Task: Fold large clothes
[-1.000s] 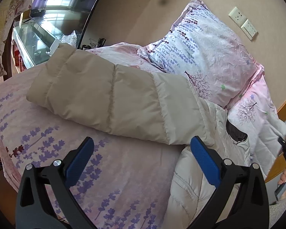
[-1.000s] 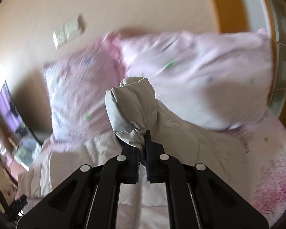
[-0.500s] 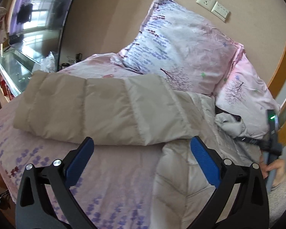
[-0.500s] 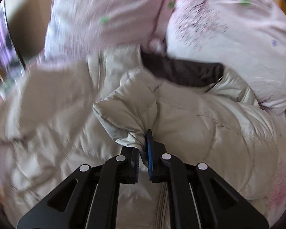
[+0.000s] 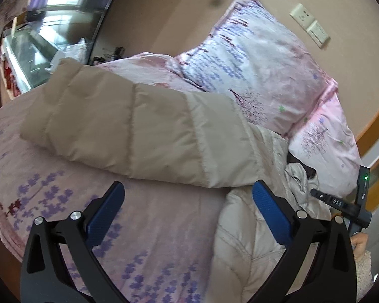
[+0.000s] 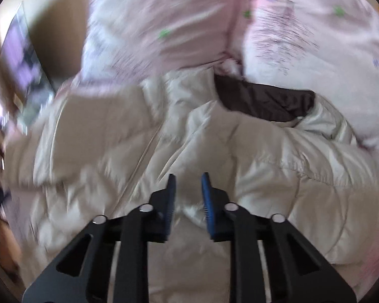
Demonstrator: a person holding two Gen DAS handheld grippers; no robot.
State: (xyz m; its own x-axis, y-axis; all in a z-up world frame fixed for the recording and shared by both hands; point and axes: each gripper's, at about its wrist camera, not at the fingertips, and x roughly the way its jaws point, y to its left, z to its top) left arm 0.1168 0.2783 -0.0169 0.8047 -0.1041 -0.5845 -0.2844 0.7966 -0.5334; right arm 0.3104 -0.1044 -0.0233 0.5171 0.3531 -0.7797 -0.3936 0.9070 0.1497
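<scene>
Left wrist view: the left tool [image 5: 188, 202] hangs wide apart over the bed [image 5: 144, 227], gripping nothing. A puffy beige jacket [image 5: 139, 131] lies across the bed, its sleeve stretched toward the pillows [image 5: 260, 58]. The right tool [image 6: 188, 189] is parted, empty, just above the jacket's body.

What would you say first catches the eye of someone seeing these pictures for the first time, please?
The puffy cream down jacket dominates, one beige-tinted sleeve stretched across the lavender-print bedsheet ahead of the wide-open left gripper. Behind it, two pink floral pillows lean against the wall. In the blurred right wrist view, the right gripper hangs slightly open over the jacket body, whose dark brown lining shows at the collar.
</scene>
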